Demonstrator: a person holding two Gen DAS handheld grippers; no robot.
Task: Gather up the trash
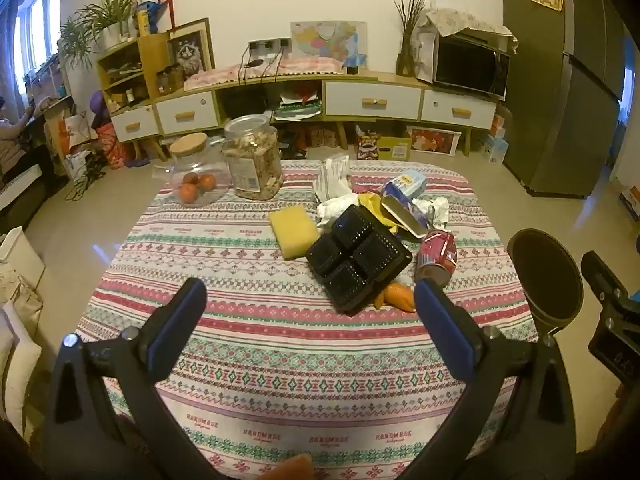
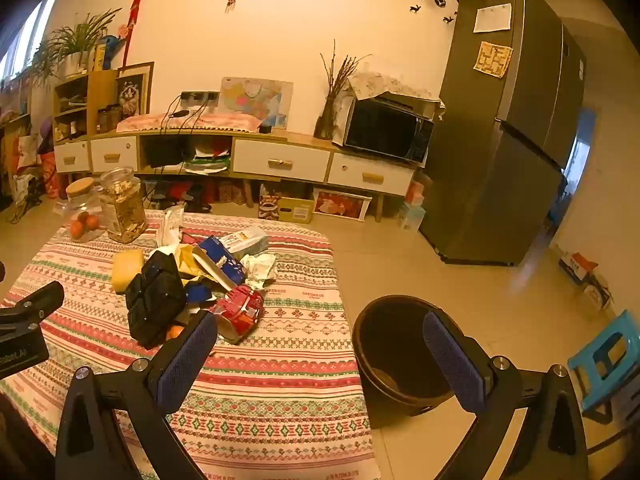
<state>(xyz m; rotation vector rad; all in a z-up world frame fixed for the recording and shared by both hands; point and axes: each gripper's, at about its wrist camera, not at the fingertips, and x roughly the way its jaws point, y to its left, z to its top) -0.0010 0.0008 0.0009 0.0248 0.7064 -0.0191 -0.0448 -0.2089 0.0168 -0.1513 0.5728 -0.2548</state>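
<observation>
Both grippers, left (image 1: 306, 306) and right (image 2: 320, 342), are wide open and empty. Trash pile's mid-counter (image 1: 280, 360); I'd grab the crushed red can (image 2: 240, 314) first, then drop it in the dark bin (image 2: 394, 356) beside the counter.

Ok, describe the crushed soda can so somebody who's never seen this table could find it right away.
Start at the table with the striped patterned cloth and find the trash pile on its right half. The crushed red can lies at the pile's near right edge, beside the black compartment tray, on the side toward the dark bin. It is the only red, shiny metal piece there.
</observation>
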